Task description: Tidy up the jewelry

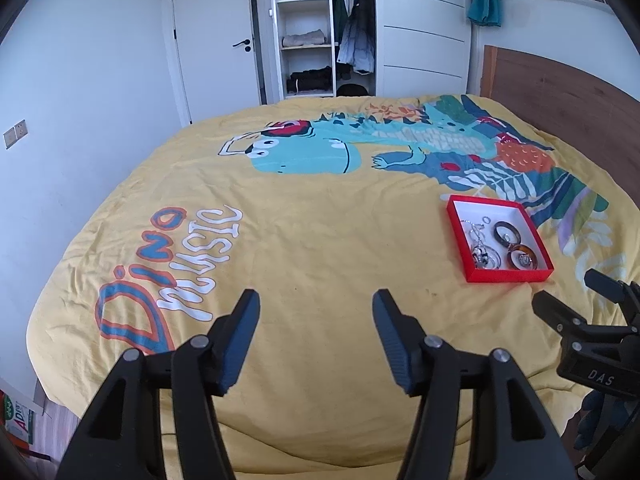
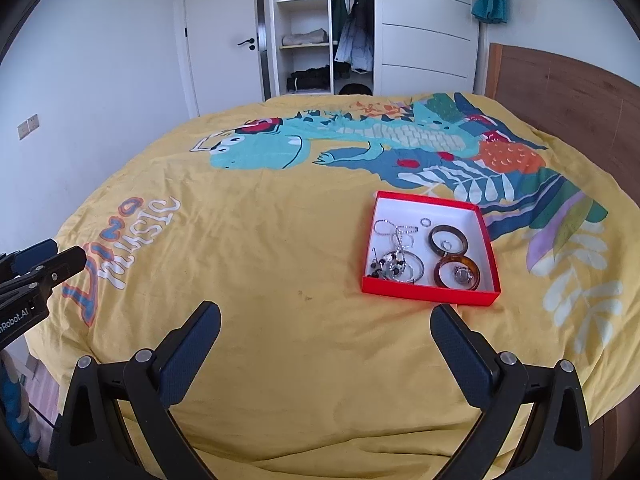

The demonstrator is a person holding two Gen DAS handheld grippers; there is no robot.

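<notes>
A shallow red box (image 2: 430,293) with a white inside lies on the yellow bedspread; it also shows in the left wrist view (image 1: 508,276). Inside lie a dark bangle (image 2: 448,240), an amber bangle (image 2: 458,272) with a ring inside, a silver hoop (image 2: 412,268), silver chains (image 2: 394,232) and dark beads (image 2: 384,266). My right gripper (image 2: 326,316) is open and empty, above the bed just in front and left of the box. My left gripper (image 1: 316,300) is open and empty, further left of the box.
The yellow dinosaur bedspread (image 2: 280,220) covers the whole bed. A brown headboard (image 2: 560,92) stands at the right. An open white wardrobe (image 2: 320,28) and a door (image 2: 224,40) are behind the bed. Each gripper shows at the other view's edge (image 1: 592,332) (image 2: 36,276).
</notes>
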